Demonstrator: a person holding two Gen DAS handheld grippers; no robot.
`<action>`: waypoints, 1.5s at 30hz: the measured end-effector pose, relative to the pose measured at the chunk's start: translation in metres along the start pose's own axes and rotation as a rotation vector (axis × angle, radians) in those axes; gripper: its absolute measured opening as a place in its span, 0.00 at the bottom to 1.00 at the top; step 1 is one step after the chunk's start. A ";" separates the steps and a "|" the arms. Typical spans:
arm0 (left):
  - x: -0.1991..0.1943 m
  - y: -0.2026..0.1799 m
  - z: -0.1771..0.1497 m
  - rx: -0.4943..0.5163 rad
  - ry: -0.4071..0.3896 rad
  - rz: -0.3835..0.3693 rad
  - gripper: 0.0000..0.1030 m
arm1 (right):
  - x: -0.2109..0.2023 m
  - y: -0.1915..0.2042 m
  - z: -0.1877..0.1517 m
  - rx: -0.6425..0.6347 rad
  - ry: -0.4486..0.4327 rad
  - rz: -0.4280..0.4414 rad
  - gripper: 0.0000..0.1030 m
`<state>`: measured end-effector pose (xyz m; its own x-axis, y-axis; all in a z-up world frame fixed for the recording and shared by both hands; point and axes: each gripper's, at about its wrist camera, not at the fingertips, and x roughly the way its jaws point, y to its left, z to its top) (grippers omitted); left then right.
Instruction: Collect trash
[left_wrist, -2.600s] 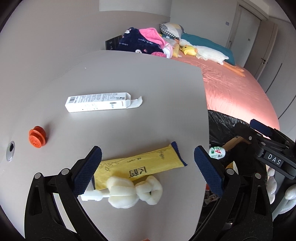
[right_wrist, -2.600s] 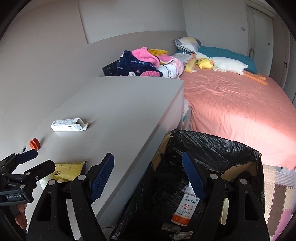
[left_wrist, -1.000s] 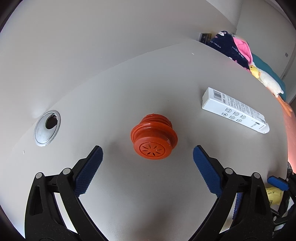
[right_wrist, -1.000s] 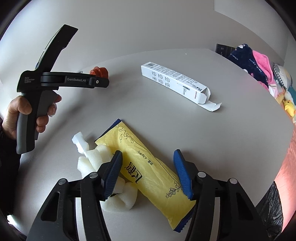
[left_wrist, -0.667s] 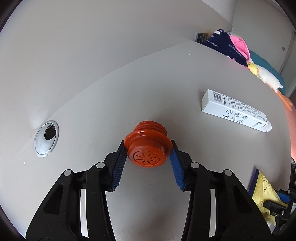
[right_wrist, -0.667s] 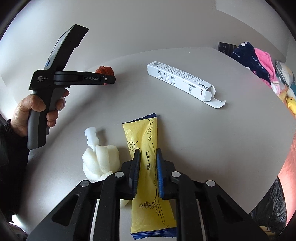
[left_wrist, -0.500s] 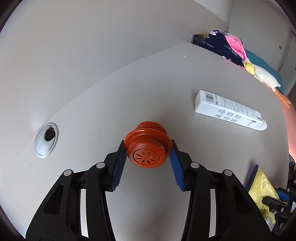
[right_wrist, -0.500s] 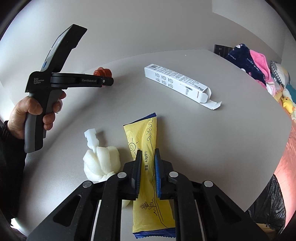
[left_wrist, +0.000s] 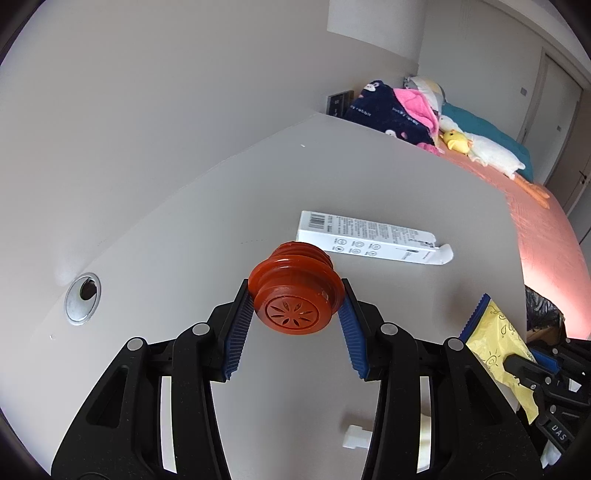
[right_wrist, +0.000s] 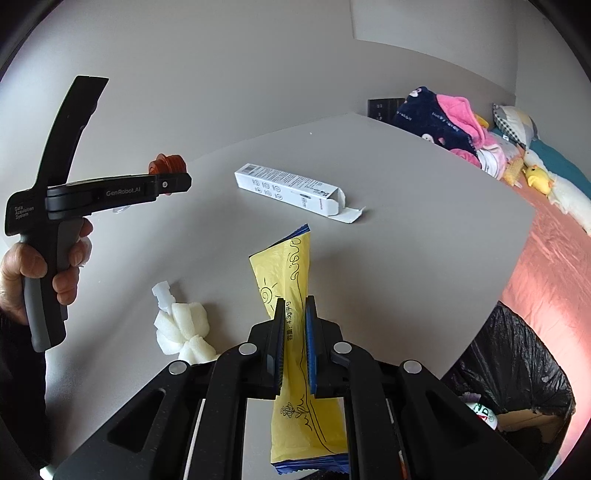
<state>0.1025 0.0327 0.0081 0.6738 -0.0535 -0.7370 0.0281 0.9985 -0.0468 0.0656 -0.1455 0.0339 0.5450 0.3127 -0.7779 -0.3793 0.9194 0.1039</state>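
An orange ribbed plastic cap hangs clear of the grey table, pinched between the blue pads of my left gripper, which is shut on it. My right gripper is shut on a yellow snack wrapper, held off the table with its ends sticking out above and below the jaws. In the right wrist view the left gripper shows at the left with the orange cap at its tip. A white carton with an open flap and a white foam lump lie on the table.
A box lined with a black trash bag stands at the table's right edge, with some trash inside. A round cable hole sits in the table at the left. A bed with pink cover, clothes and plush toys lies beyond.
Both grippers shut, the left on the orange cap and the right on the yellow wrapper, then both lifted their loads off the table. The wrapper turned upright between the right jaws.
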 end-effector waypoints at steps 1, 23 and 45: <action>-0.002 -0.004 0.000 0.006 -0.002 -0.007 0.44 | -0.002 -0.003 0.000 0.011 -0.004 -0.007 0.10; -0.012 -0.094 -0.009 0.128 0.000 -0.122 0.44 | -0.061 -0.058 -0.016 0.157 -0.111 -0.091 0.10; -0.012 -0.184 -0.017 0.269 0.015 -0.239 0.44 | -0.107 -0.110 -0.042 0.285 -0.172 -0.197 0.10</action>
<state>0.0767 -0.1508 0.0144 0.6141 -0.2842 -0.7363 0.3782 0.9248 -0.0415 0.0173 -0.2902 0.0798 0.7133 0.1370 -0.6873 -0.0450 0.9876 0.1501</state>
